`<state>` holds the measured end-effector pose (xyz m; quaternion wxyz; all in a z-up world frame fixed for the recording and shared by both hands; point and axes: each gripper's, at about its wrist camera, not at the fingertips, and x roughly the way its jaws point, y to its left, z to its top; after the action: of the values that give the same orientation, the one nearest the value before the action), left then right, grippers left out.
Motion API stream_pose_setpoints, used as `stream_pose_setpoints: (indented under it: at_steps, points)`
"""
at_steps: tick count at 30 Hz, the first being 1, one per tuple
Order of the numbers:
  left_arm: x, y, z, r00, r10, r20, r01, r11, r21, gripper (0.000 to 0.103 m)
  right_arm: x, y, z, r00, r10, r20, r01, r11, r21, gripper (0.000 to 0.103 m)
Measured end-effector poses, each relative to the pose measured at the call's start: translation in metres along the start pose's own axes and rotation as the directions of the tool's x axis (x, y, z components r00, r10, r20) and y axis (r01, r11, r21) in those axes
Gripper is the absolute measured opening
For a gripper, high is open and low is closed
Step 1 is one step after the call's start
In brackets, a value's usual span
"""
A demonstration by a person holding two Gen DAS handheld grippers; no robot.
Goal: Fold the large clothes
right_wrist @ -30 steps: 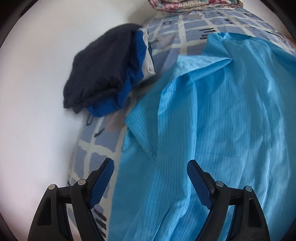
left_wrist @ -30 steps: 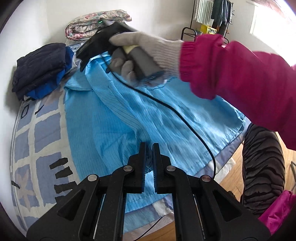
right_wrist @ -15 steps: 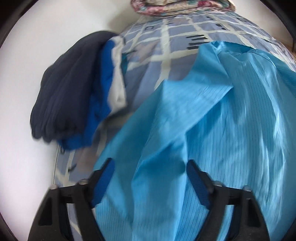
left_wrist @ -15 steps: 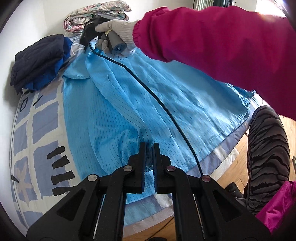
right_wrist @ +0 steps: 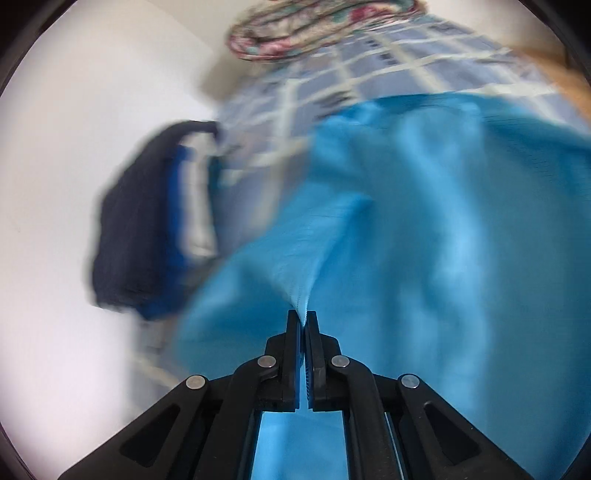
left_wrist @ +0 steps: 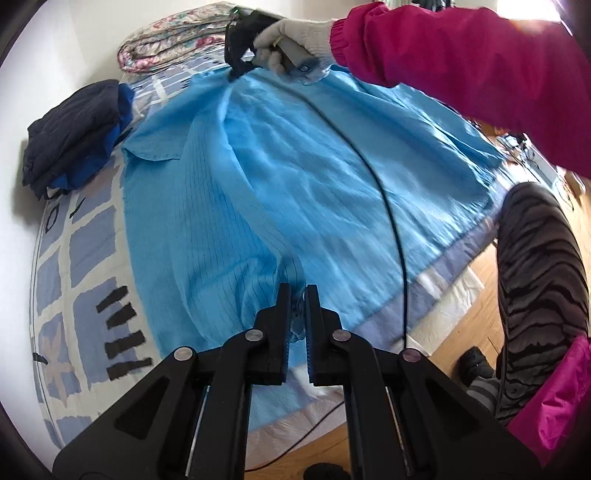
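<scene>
Closest in the left wrist view, the left gripper (left_wrist: 296, 295) has its jaws pressed together on a bunched pinch of the blue garment (left_wrist: 280, 192) near its hem. That view alone shows the room's near side: the wooden floor (left_wrist: 458, 321), a striped trouser leg (left_wrist: 535, 280) and a magenta sleeve (left_wrist: 461, 51) reaching across the bed (left_wrist: 55, 295). A black cable (left_wrist: 388, 206) trails over the cloth from the far tool. The garment lies spread over the patterned bedcover, wrinkled, its far edge drawn up to a peak.

At that peak a gloved hand (left_wrist: 295, 33) holds the right gripper (left_wrist: 236, 72), tips down in the fabric. Its own view, blurred, gives the close look that the left view cannot: the right gripper (right_wrist: 303, 317) has just been closing, and its blue pads (right_wrist: 297, 350) now stand together, clamped on a thin ridge of the blue garment (right_wrist: 424, 240).

Beyond, to the left against the white wall, sits a dark folded pile (left_wrist: 74, 136) of clothes with a bright blue layer. Farthest off, a floral quilt (left_wrist: 173, 44) lies rolled at the head of the bed.
</scene>
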<state>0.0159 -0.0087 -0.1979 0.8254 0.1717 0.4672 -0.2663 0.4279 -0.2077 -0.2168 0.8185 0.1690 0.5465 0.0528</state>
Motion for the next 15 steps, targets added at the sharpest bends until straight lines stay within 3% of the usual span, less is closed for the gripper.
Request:
stream_pose_setpoints:
  at_steps: [1,3,4,5,6,8,11,15]
  points:
    - [-0.001,-0.006,-0.003,1.0,-0.008,-0.003,0.008,1.0,0.003,0.004,0.003,-0.001,-0.005,0.996,-0.089,-0.013,0.089,0.995,-0.055,0.0]
    - [-0.003,-0.013,-0.008,0.999,-0.038,-0.015,0.038,0.999,0.0,0.005,0.004,-0.002,-0.011,0.975,-0.223,-0.024,0.218,0.967,-0.135,0.01]
    - [-0.003,-0.015,-0.01,0.999,-0.049,-0.021,0.049,0.999,-0.014,0.006,0.001,-0.003,-0.013,0.963,-0.269,-0.022,0.263,0.953,-0.151,0.019]
    - [-0.005,-0.015,-0.013,0.997,-0.075,-0.027,0.074,0.996,-0.045,0.013,-0.004,-0.003,-0.014,0.955,-0.295,-0.012,0.29,0.944,-0.16,0.04]
    - [-0.008,-0.012,-0.016,0.994,-0.107,-0.021,0.105,0.991,-0.08,0.023,-0.009,-0.002,-0.015,0.953,-0.305,0.001,0.3,0.939,-0.165,0.048]
    - [-0.014,-0.006,-0.021,0.991,-0.131,0.007,0.131,0.982,-0.138,0.041,-0.026,0.007,-0.017,0.96,-0.279,0.033,0.28,0.941,-0.189,0.048]
    - [-0.019,0.024,-0.025,0.995,-0.085,0.048,0.096,0.952,-0.291,0.045,-0.048,0.028,-0.024,0.986,-0.16,0.047,0.167,0.957,-0.238,0.05]
    - [-0.017,0.078,-0.039,0.996,-0.047,0.077,0.081,0.838,-0.54,0.049,-0.057,0.091,-0.042,0.999,-0.012,0.03,0.023,0.922,-0.387,0.066]
